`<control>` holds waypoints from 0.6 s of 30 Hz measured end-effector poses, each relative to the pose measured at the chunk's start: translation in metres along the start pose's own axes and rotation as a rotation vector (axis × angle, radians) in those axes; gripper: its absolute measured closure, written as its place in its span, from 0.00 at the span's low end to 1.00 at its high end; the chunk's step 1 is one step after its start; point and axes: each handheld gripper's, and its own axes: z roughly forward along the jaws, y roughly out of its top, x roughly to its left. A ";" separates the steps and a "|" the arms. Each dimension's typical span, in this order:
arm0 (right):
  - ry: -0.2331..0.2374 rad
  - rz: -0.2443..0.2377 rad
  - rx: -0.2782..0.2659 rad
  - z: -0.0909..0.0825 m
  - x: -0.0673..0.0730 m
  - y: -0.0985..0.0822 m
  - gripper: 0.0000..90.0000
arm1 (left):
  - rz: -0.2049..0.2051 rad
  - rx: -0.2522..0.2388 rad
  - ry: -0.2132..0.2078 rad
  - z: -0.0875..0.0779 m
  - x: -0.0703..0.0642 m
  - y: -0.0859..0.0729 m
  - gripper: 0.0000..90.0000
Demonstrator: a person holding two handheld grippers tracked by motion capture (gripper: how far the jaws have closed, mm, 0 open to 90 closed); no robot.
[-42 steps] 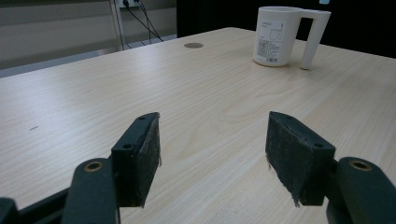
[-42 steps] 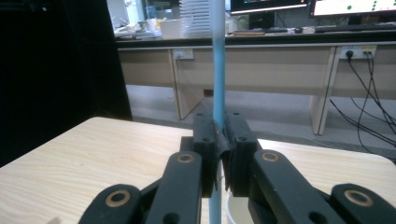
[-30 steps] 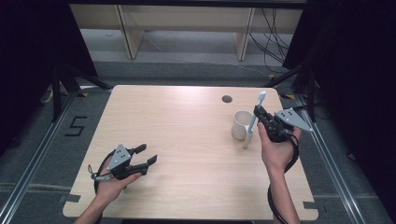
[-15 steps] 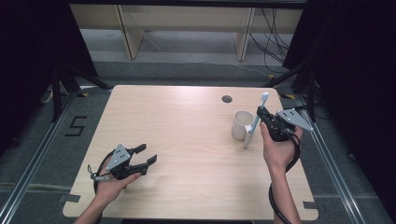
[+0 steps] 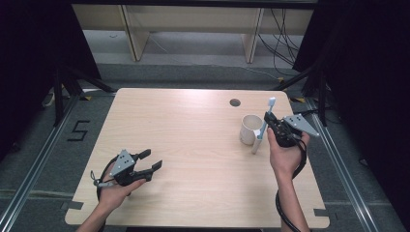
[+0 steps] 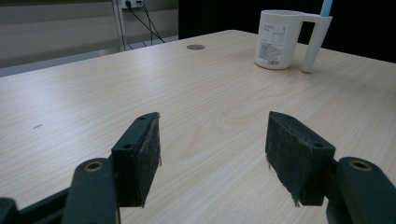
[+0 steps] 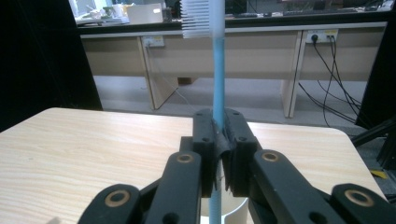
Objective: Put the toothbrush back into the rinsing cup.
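Observation:
A white mug (image 5: 249, 129) stands at the table's right side, and in the left gripper view the mug (image 6: 280, 39) is far off at the upper right. My right gripper (image 5: 268, 122) is shut on a light blue toothbrush (image 5: 263, 126), which it holds upright just right of the mug. In the right gripper view the toothbrush (image 7: 217, 70) rises between the jaws of the right gripper (image 7: 219, 135), white bristles on top and the mug rim (image 7: 233, 210) below. Near the front left, my left gripper (image 5: 147, 162) rests low over the wood, and the left gripper (image 6: 212, 135) is open with nothing in it.
A small round hole (image 5: 235, 102) sits in the light wooden table (image 5: 193, 145) near its far edge. Black frame legs and cables stand beyond the right corner. Shelving lines the back wall.

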 end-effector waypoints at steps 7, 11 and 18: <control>-0.001 -0.001 0.011 0.007 0.001 -0.013 0.94 | -0.001 0.008 0.000 -0.001 0.001 -0.002 0.39; -0.004 -0.029 0.022 0.009 0.000 -0.019 0.94 | 0.002 0.012 -0.004 0.000 0.000 -0.002 0.39; 0.000 -0.024 0.025 0.012 0.001 -0.027 0.94 | 0.002 0.009 -0.001 0.001 0.002 -0.003 0.39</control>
